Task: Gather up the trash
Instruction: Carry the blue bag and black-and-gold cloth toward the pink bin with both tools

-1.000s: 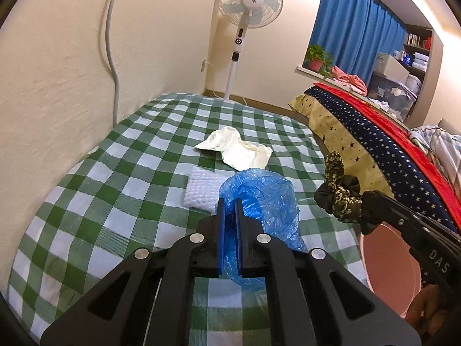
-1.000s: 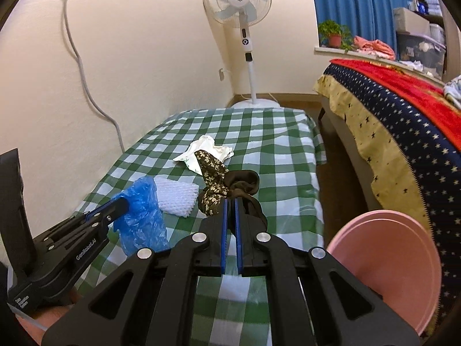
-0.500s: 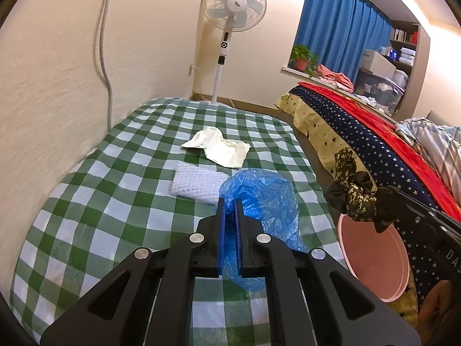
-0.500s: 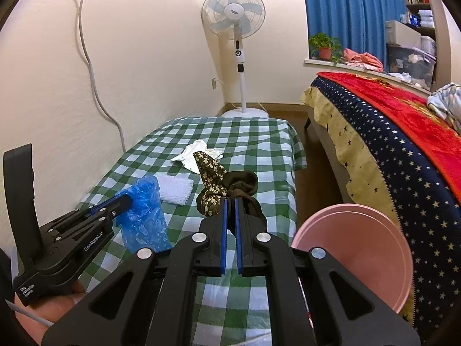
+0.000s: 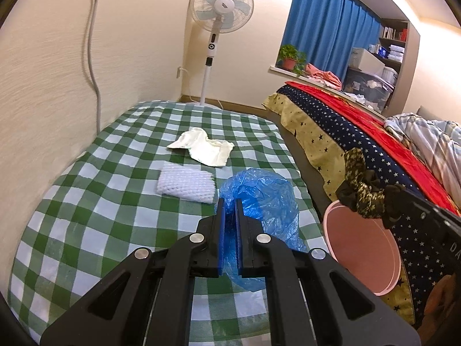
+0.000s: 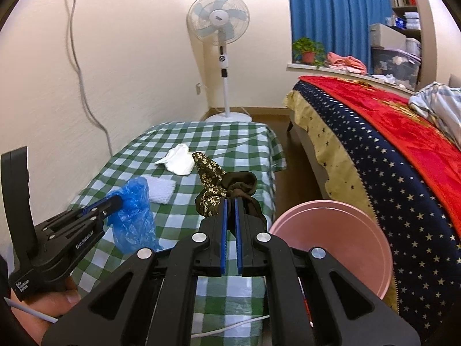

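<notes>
My left gripper (image 5: 230,204) is shut on a crumpled blue plastic bag (image 5: 265,201) and holds it above the green checked cloth (image 5: 100,216); it also shows in the right wrist view (image 6: 116,200). My right gripper (image 6: 230,201) is shut on a dark floral cloth scrap (image 6: 219,187), held up at the table's right edge beside the pink bin (image 6: 331,239). In the left wrist view the scrap (image 5: 363,187) hangs over the bin's far rim (image 5: 368,248). A white foam net (image 5: 185,186) and a cream crumpled wrapper (image 5: 204,147) lie on the cloth.
A white standing fan (image 5: 222,8) stands past the table's far end. A bed with a starred navy and red cover (image 6: 389,150) runs along the right, across a narrow floor strip. A wall with a hanging cable (image 5: 95,57) is on the left.
Both grippers have pulled back and risen with their loads. The pink bin has come further into view under the right gripper.
</notes>
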Motion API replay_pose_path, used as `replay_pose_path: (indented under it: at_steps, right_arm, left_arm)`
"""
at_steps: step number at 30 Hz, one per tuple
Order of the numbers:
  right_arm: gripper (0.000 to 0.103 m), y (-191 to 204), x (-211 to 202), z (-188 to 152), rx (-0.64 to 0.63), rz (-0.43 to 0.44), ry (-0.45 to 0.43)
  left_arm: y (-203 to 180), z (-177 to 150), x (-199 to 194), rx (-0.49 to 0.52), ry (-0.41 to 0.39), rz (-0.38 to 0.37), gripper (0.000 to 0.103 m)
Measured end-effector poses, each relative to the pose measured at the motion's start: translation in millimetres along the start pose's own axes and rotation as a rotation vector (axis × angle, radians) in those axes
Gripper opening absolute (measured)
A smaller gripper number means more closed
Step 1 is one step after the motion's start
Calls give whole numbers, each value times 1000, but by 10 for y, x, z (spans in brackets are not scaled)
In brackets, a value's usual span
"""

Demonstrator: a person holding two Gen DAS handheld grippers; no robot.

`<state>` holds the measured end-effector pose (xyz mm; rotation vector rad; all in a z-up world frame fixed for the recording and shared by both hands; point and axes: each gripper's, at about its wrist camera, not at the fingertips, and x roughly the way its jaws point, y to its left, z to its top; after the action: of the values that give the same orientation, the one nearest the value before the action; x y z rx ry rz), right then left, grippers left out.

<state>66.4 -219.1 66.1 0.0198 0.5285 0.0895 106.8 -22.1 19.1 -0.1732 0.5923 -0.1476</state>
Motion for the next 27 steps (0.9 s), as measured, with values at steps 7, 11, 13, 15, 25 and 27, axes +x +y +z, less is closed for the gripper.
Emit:
replay_pose_path:
  at_steps: [7,11,13,15,25,27]
  right_arm:
    - [5,-227,-27,9,51,-93,-30]
    - [5,-391,-55,19,89,-155,-54]
    - [5,-474,-64,22,107,-181,-62]
    - [5,-552,-71,14,120,-200,-66]
    - [5,-897,-119,-34,169,-289,-72]
    - [5,-952,-123,-51,177,-304,-69]
  left_arm:
    - [-120,3,89,20,0,-16,6]
    - [-202,-2,141,36,-1,-29,6]
    - [-251,1,174,43,-3,-40,6]
    - [-313,2,209,51,-3,-52,6]
    - [-729,-35,331,99,-8,-128,6]
    - [-808,-52,351,109,-9,-144,6]
